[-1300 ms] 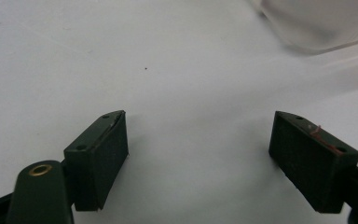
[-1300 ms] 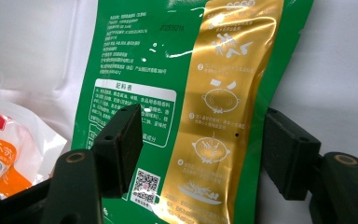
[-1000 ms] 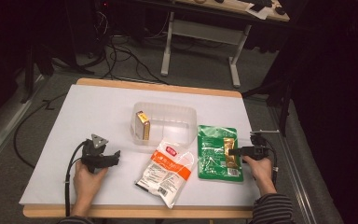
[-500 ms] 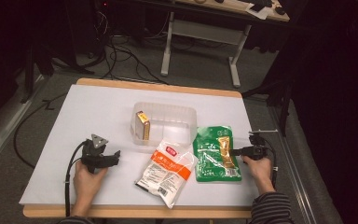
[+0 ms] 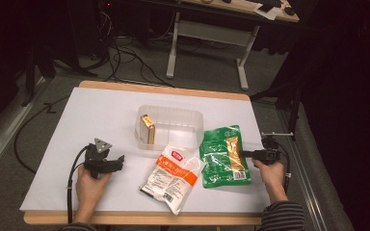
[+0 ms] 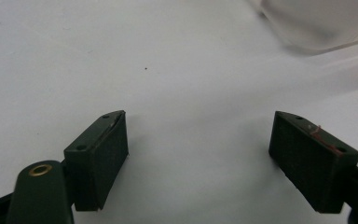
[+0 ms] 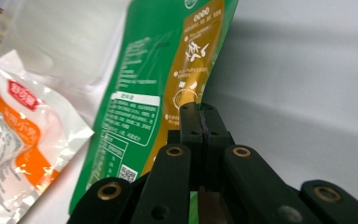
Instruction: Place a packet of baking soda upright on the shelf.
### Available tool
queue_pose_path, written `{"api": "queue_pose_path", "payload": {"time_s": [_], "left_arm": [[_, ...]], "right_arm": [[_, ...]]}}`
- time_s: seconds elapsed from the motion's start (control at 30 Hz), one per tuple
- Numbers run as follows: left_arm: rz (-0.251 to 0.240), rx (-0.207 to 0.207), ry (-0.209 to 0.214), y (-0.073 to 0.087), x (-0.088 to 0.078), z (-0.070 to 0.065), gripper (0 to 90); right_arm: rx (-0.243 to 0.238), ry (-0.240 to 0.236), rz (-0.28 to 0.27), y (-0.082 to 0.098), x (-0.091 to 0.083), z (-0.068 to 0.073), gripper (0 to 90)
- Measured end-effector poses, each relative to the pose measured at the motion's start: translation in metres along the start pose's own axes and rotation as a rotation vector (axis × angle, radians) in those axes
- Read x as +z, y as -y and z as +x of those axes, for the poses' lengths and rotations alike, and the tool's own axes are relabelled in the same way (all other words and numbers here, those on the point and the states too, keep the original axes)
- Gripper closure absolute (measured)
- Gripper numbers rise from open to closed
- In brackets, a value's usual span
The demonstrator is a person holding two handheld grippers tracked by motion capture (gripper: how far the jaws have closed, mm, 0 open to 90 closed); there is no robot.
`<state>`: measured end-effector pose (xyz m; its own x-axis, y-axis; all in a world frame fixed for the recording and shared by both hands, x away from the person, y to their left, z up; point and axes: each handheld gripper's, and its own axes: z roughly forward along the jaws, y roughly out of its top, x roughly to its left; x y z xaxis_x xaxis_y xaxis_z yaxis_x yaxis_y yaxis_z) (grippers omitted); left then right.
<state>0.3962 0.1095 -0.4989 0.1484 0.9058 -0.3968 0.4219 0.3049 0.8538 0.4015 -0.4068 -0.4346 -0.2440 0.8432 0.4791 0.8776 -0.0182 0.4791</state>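
The right tool [image 7: 200, 112] has just closed; its jaws are together on the edge of the green pouch [image 5: 223, 156], apparently pinching it. The left tool [image 6: 198, 154] rests apart over bare surface [image 5: 101, 110]. The pouch lies beside the orange pouch [image 5: 171, 175], the tub [image 5: 169, 126] beyond.

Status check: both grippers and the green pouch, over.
Right gripper shut on green pouch edge. Left gripper open, idle. Orange pouch lies alongside the green.
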Motion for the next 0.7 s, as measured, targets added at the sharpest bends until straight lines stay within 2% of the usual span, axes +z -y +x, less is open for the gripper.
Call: {"api": "queue_pose_path", "payload": {"time_s": [0.37, 0.7], "left_arm": [[0.0, 0.0, 0.0, 0.0, 0.0, 0.0, 20.0], [0.001, 0.003, -0.001, 0.0, 0.0, 0.0, 20.0]], "right_arm": [[-0.083, -0.013, -0.06, -0.013, -0.023, 0.025, 90.0], [-0.178, 0.006, -0.072, -0.027, -0.039, 0.052, 90.0]]}}
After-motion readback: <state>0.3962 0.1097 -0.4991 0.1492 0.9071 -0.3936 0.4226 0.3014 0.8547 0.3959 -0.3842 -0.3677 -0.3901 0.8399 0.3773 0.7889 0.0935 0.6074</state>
